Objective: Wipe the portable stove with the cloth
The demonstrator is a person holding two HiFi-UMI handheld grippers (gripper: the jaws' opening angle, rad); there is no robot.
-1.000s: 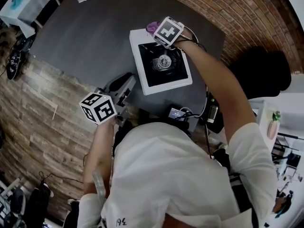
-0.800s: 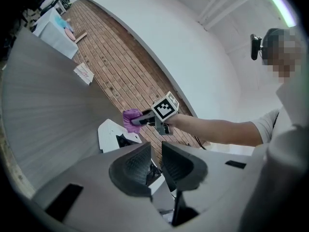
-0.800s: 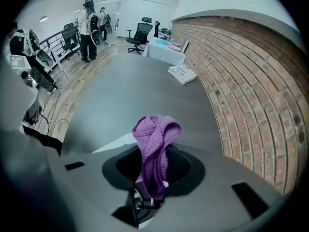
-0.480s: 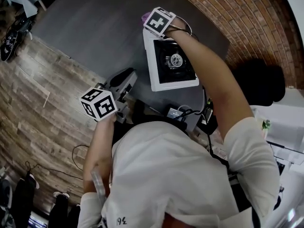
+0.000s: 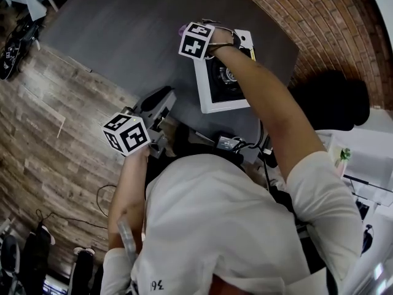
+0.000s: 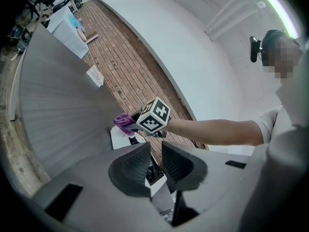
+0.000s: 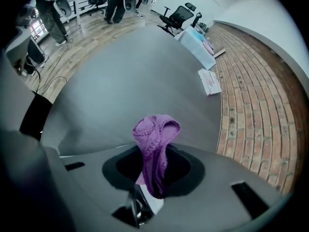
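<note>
The portable stove, white with a black top and a round burner, sits on the dark grey table. My right gripper is at the stove's far left corner, shut on a bunched purple cloth. In the right gripper view the cloth stands up from between the jaws of the right gripper. My left gripper hangs by the table's near edge, away from the stove. Its jaws stand a narrow gap apart with nothing between them, pointing toward the stove and cloth.
Cables and a small black device lie at the table's near edge beside the person. A printed sheet lies at the table's far side by the brick floor. Beyond are a light blue table and office chairs.
My right gripper with the cloth has moved from over the stove's far edge to its far left corner. The left gripper has stayed where it was.
</note>
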